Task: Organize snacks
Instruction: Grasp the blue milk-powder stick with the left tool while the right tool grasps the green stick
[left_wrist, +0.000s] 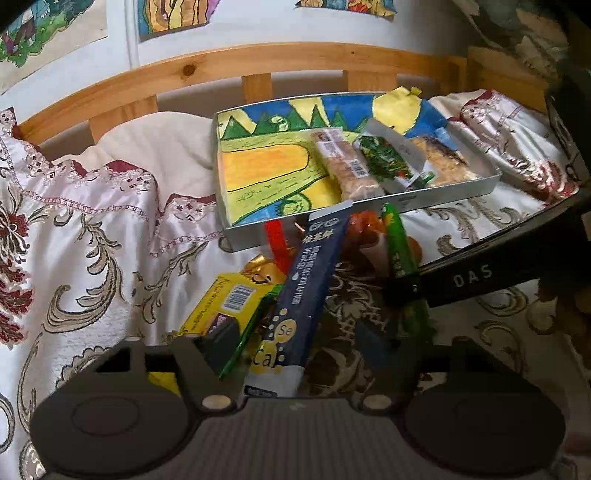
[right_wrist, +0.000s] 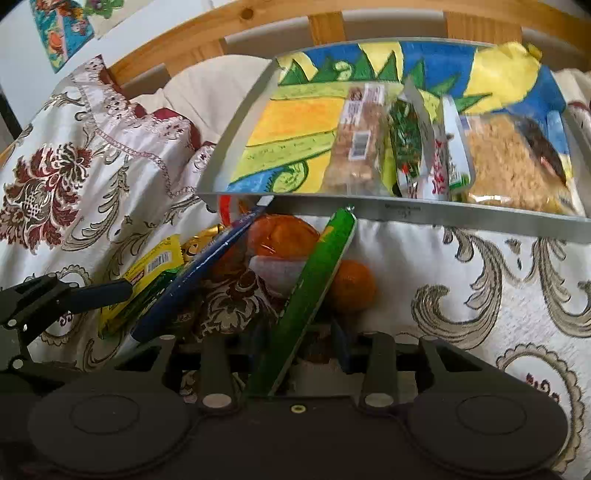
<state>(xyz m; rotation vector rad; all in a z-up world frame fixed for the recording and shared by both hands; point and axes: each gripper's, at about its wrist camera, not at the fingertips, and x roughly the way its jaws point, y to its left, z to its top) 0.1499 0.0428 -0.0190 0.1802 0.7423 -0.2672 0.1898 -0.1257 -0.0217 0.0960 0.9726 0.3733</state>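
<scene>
Lying on the bed's patterned bedspread (left_wrist: 92, 236), a shallow tray (left_wrist: 458, 194) lined with a bright drawing holds three snack packets (left_wrist: 347, 162) along its right side. Loose snacks are heaped just before its near wall, an orange (right_wrist: 351, 286) among them. A wooden headboard (left_wrist: 221, 62) and drawings on the wall stand behind. The left hand-held gripper (left_wrist: 295, 350) is clamped on a dark blue packet (left_wrist: 314, 280); the right hand-held gripper (right_wrist: 295, 343) is clamped on a green stick packet (right_wrist: 314, 280). Both point downward.

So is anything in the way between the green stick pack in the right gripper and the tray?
Only the tray's near wall: the green stick pack leans with its tip against it, so it must go over. Inside, the bare painted floor looks free.
</scene>
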